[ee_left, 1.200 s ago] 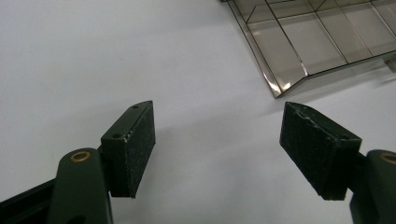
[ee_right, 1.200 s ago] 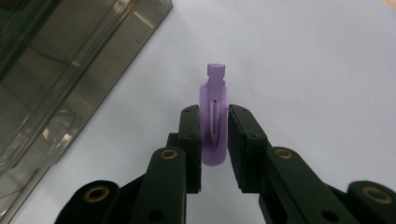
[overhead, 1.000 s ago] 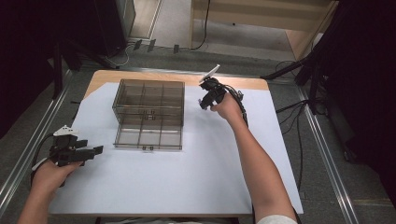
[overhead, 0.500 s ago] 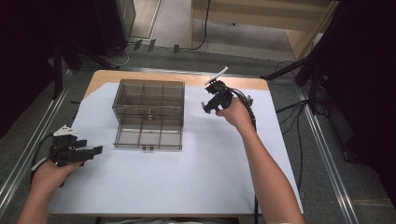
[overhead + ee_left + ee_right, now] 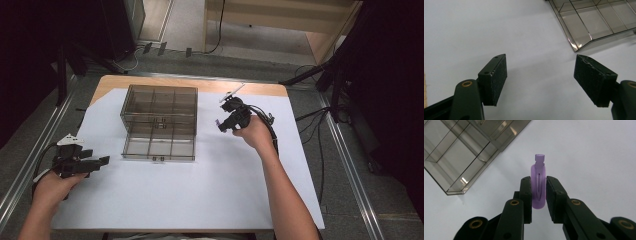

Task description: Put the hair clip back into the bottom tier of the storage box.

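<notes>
Gripping a purple hair clip (image 5: 538, 186), the right claw (image 5: 539, 195) is aiming it lengthwise away; high view blurs it; left claw (image 5: 540, 80) is gaping empty.

Desk (image 5: 120, 82) w/ white sheet (image 5: 200, 195), grey floor around it.
Smoked clear organizer box (image 5: 159, 122) w/ divided compartments sits on sheet, back-left area. Black cables (image 5: 320, 145) on floor at right; metal rails (image 5: 25, 170) along both sides.
</notes>
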A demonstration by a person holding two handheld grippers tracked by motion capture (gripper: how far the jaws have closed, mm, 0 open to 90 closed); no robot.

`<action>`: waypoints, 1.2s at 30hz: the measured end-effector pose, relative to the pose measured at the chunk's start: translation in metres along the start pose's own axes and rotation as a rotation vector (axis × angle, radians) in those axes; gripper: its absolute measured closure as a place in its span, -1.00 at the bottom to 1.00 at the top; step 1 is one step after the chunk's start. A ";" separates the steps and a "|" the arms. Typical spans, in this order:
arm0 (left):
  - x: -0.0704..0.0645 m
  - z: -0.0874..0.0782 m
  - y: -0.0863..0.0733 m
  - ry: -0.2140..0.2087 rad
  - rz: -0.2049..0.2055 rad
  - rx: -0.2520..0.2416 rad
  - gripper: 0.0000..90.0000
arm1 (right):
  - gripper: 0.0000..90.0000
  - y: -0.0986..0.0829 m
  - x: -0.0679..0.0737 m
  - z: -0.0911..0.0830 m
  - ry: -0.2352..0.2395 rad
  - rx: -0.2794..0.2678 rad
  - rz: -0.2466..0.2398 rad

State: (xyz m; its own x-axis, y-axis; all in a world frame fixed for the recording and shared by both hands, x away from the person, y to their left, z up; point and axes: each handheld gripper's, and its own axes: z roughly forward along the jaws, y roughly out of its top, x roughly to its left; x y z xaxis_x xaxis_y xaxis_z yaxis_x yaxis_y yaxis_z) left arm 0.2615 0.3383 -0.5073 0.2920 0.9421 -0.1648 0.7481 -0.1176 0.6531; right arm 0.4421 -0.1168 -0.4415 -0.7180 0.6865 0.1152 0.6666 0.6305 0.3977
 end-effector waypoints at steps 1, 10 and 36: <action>0.000 0.000 0.000 0.002 -0.001 -0.001 -0.38 | 0.73 0.000 0.001 0.000 0.003 0.002 -0.005; -0.001 0.001 0.002 0.004 0.010 -0.002 -0.38 | 0.73 -0.007 0.008 0.001 0.016 0.003 -0.010; -0.002 0.006 0.009 -0.010 0.018 0.000 -0.39 | 0.73 -0.014 0.037 0.003 0.043 0.014 -0.081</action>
State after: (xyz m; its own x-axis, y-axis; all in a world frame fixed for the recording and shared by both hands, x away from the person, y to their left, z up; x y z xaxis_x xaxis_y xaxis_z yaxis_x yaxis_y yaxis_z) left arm 0.2709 0.3333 -0.5051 0.3115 0.9365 -0.1608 0.7429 -0.1345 0.6557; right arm 0.4067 -0.0987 -0.4458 -0.7776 0.6166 0.1226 0.6083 0.6887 0.3947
